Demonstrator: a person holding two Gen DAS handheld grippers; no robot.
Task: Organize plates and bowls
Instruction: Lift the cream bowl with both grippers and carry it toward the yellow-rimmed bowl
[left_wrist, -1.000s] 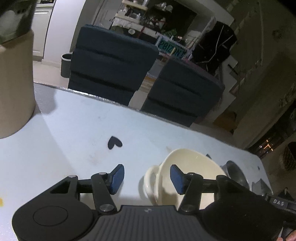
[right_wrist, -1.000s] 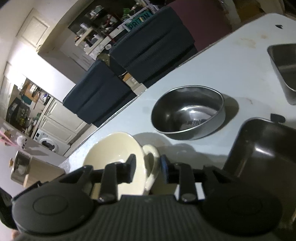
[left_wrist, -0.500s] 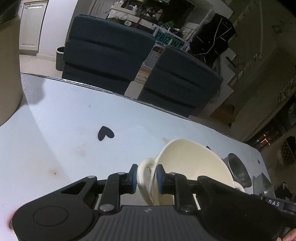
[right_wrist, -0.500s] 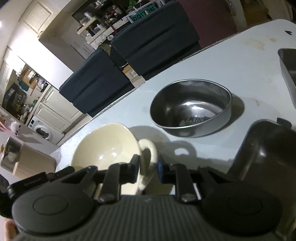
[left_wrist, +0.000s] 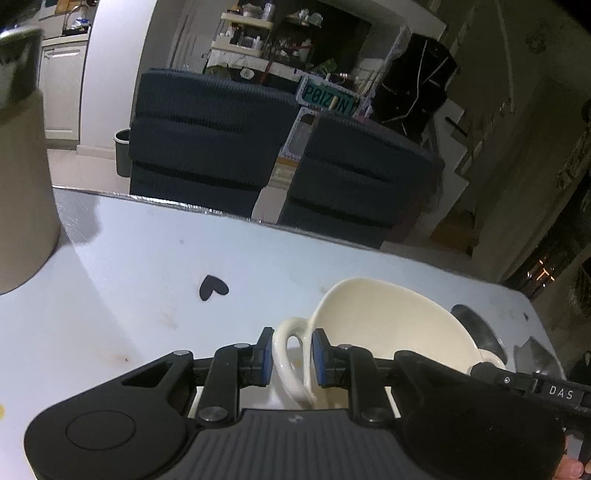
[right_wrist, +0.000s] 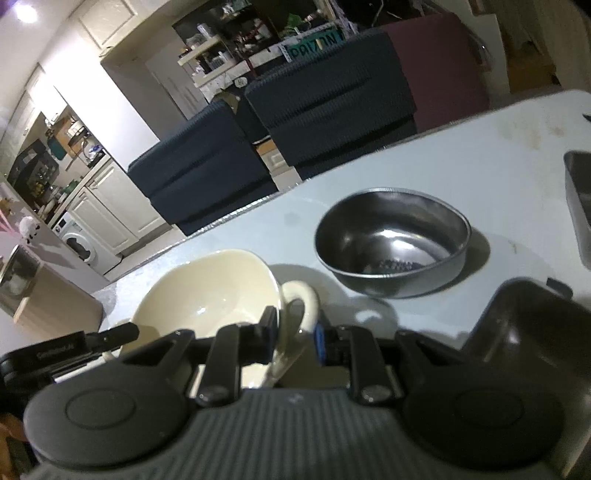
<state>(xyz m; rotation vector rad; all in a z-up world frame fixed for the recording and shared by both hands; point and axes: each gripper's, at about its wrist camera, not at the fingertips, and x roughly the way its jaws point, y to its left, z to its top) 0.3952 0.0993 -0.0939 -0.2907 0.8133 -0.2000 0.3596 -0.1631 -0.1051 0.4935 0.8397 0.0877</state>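
Note:
A cream two-handled bowl (left_wrist: 384, 325) is held between both grippers above the white table (left_wrist: 155, 280). My left gripper (left_wrist: 292, 354) is shut on its left loop handle (left_wrist: 286, 345). My right gripper (right_wrist: 295, 334) is shut on the other handle (right_wrist: 303, 299) of the same bowl (right_wrist: 207, 299). A round steel bowl (right_wrist: 393, 245) stands on the table (right_wrist: 461, 162) just right of and beyond the cream bowl; its rim shows in the left wrist view (left_wrist: 478, 328). The left gripper's body (right_wrist: 66, 350) shows at the left of the right wrist view.
A beige canister (left_wrist: 22, 192) stands at the table's far left. A dark steel tray (right_wrist: 532, 332) lies at the near right and another steel tray (right_wrist: 580, 199) at the right edge. A black heart mark (left_wrist: 212, 287) is on the tabletop. Two dark chairs (left_wrist: 207, 140) stand behind the table.
Both grippers closed on the cream bowl's handles, and the bowl has come up off the table, tilting a little.

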